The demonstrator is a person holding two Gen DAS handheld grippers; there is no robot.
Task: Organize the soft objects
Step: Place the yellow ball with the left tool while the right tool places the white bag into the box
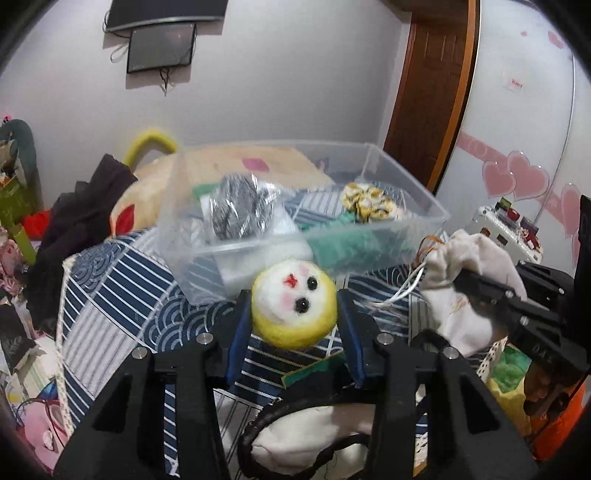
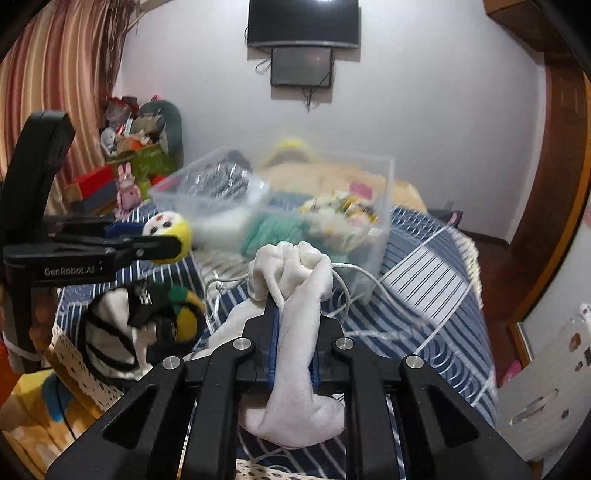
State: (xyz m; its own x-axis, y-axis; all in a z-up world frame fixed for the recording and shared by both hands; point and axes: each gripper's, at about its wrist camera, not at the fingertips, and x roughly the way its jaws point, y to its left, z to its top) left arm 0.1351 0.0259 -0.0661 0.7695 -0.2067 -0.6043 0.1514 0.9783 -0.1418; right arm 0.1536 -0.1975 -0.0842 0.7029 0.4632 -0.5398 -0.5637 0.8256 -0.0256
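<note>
Left wrist view: a bed spread with a blue-and-white patterned quilt (image 1: 110, 280) fills the room below a wall-mounted screen (image 1: 166, 14). On the quilt stands a clear plastic bin (image 1: 406, 177), already holding a bagged grey striped item (image 1: 236, 210), green fabric (image 1: 347, 247) and a yellow-and-white scrunchie (image 1: 369, 201). Just in front of the bin, the left gripper (image 1: 294, 308) is clamped on a round yellow-and-white felt toy (image 1: 294, 302) with black bead eyes, one blue pad pressing each side, the toy lifted clear of the quilt. At the right edge, the right gripper (image 1: 465, 280) is pinched tight on a white drawstring pouch (image 1: 476, 266). Seen from the right wrist view, the pouch's neck is squeezed between the closed pads, its gathered top standing above them and its body hanging below, cords (image 2: 369, 280) trailing onto the quilt.
</note>
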